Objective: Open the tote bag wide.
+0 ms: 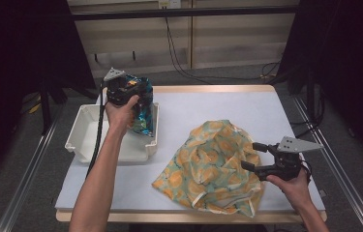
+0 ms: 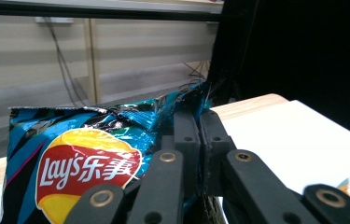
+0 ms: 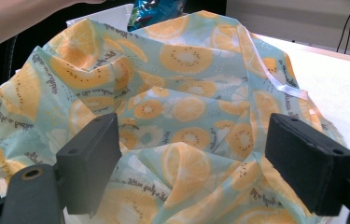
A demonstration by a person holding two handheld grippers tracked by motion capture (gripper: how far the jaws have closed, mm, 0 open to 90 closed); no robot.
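While left fingers (image 2: 199, 135) pinch the chip bag (image 2: 70, 158), right fingers (image 3: 210, 163) gape beside the cloth bag (image 3: 182, 102).

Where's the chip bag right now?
In the high view the chip bag is at the left, pinched by the left gripper over the white tray.

The crisp bag (image 2: 84, 154) carries the one clear brand in the room: on its blue and black front sits a red banner across a yellow disc, with "Lay's" in white letters, followed by two white Chinese characters, 乐事. The fruit-print cloth bag (image 3: 186, 107) on the counter has small dark script lines running beside its orange slices, repeated over the fabric, but the lettering is too small and creased to read.
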